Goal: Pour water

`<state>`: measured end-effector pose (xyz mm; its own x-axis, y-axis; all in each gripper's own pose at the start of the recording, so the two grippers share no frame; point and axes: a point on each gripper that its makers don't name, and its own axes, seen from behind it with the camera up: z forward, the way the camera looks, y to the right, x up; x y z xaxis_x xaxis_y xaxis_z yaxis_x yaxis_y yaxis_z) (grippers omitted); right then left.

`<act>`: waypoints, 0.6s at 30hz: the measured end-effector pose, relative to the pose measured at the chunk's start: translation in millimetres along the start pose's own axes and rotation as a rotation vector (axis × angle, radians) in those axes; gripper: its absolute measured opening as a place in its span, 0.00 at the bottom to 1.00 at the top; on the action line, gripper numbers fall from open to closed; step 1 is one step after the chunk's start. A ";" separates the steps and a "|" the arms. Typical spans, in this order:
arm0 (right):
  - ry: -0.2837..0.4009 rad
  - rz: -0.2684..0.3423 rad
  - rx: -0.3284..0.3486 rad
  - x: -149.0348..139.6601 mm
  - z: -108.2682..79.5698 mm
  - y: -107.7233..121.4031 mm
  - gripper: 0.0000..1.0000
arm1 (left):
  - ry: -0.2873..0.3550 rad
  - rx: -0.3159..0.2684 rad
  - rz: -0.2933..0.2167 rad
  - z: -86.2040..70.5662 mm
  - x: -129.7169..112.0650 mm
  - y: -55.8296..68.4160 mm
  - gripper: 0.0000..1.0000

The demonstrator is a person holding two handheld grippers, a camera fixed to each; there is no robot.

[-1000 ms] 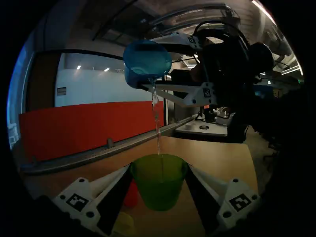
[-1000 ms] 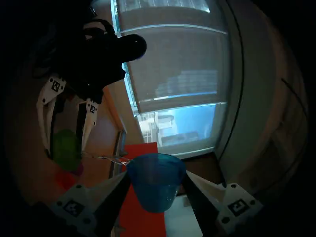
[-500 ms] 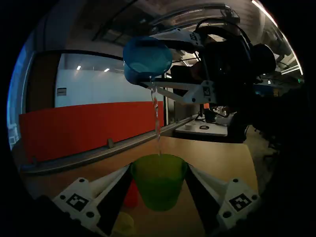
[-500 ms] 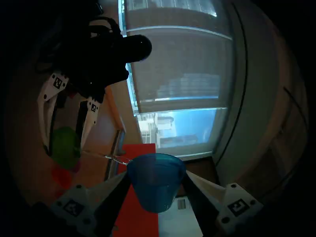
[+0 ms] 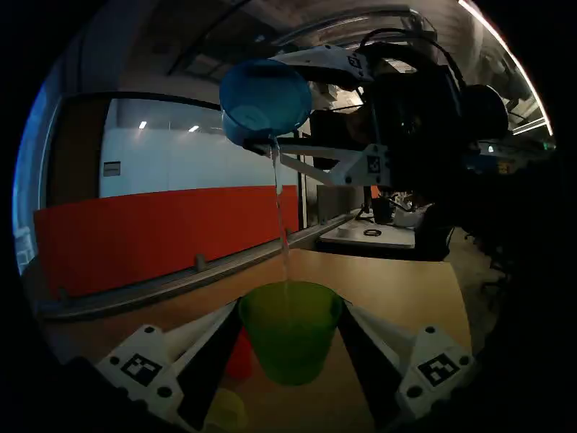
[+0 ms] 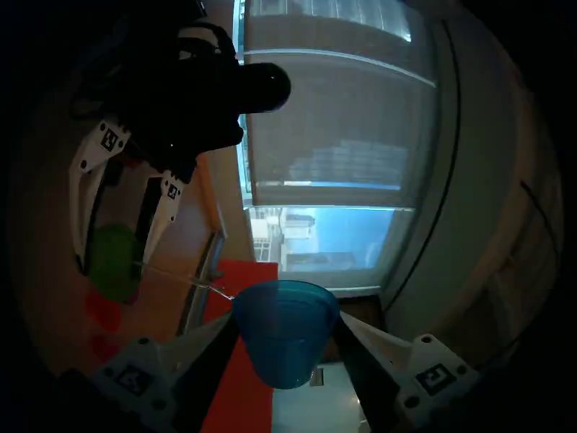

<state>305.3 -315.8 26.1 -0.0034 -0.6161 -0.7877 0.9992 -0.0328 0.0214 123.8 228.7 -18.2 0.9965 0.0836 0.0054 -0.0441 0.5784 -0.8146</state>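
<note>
Upper centre, the right gripper (image 5: 268, 108) is clenching a tilted translucent blue plastic cup (image 5: 260, 90), trickling a thin water stream (image 5: 278, 202) into the translucent green plastic cup (image 5: 291, 343) the left gripper (image 5: 291, 314) is grasping at bottom centre.

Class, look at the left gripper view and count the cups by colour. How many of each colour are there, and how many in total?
blue cup: 1
green cup: 1
red cup: 1
yellow cup: 1 (dim, low in the view)
Total: 4 cups
</note>
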 end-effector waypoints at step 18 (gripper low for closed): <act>-0.002 -0.063 0.000 1.2 0.3 0.2 0.89 | 0.001 0.001 0.000 0.0 1.4 -1.8 0.88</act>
<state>305.4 -316.8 25.3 -0.0667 -0.6145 -0.7861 0.9970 -0.0718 -0.0284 125.2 227.8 -16.8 0.9965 0.0832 0.0046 -0.0446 0.5791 -0.8140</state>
